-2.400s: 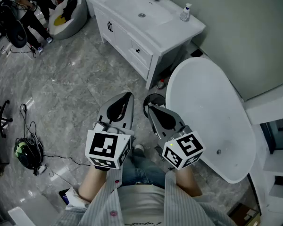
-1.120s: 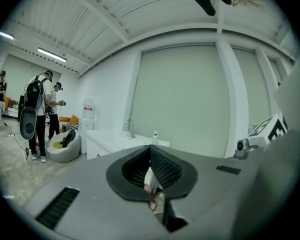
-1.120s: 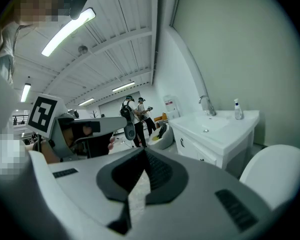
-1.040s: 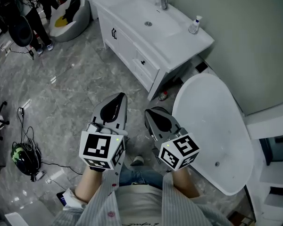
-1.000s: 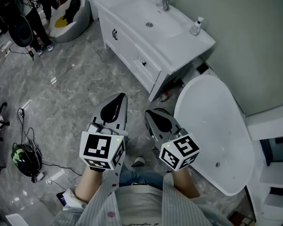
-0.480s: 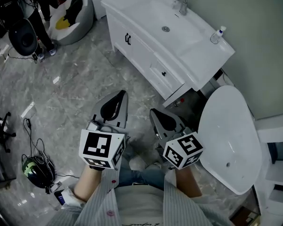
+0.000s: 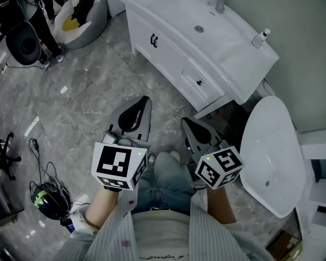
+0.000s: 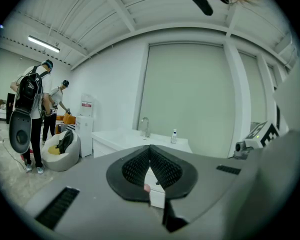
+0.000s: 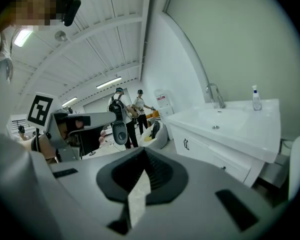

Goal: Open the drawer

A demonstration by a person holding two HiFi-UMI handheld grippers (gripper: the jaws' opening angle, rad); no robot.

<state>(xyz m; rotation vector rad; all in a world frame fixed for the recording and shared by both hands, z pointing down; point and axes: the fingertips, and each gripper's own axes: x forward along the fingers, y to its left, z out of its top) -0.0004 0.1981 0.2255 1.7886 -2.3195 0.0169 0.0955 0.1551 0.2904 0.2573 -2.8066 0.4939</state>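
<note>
**A:** Drawer (image 7: 191, 74) is shut, in the white vanity (image 7: 168, 37), ahead and right of both tips. You're on the approach.

**B:** Tools?

**A:** Left gripper (image 7: 145, 102): jaws together, empty. Right gripper (image 7: 186, 122): same. You hold both side by side, pointing slightly down, well short of it. Next, I'd say: close in and part the right jaws for the knob (image 7: 199, 82).

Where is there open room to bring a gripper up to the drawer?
Free: the grey marble floor in front of the white vanity cabinet, straight up to its small-knobbed drawer. Crowded: the white oval tub at the right, and the black helmet at lower left.
</note>
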